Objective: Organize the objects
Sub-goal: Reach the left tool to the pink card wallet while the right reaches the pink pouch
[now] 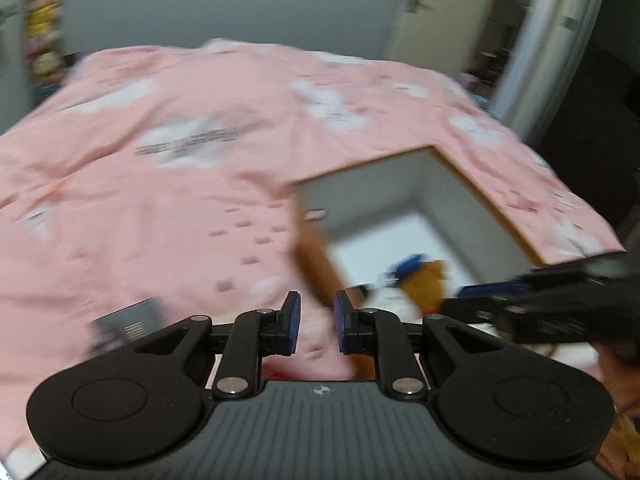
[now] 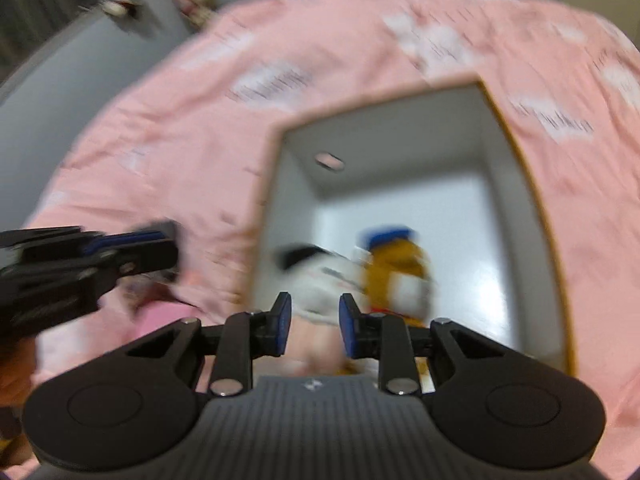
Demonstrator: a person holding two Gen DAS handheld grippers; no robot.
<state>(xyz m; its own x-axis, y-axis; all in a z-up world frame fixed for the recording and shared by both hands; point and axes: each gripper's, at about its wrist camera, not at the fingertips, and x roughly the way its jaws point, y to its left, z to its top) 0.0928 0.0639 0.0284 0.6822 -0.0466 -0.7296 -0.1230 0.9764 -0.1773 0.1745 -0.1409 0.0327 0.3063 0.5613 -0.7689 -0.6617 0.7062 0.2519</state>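
Note:
An open cardboard box (image 2: 500,128) with white inner walls sits on a pink bed cover (image 1: 180,200); it also shows in the left wrist view (image 1: 472,184). Inside lie a plush duck with a blue cap (image 2: 396,268) and a white plush (image 2: 320,280); the duck shows in the left wrist view too (image 1: 420,276). My left gripper (image 1: 317,320) is open and empty above the cover, beside the box's near left corner. My right gripper (image 2: 315,322) is open and empty over the box's near edge. Both views are blurred.
A dark flat object (image 1: 128,322) lies on the cover to the left of my left gripper. A grey wall, a door (image 1: 424,12) and a shelf with toys (image 1: 40,32) stand beyond the bed.

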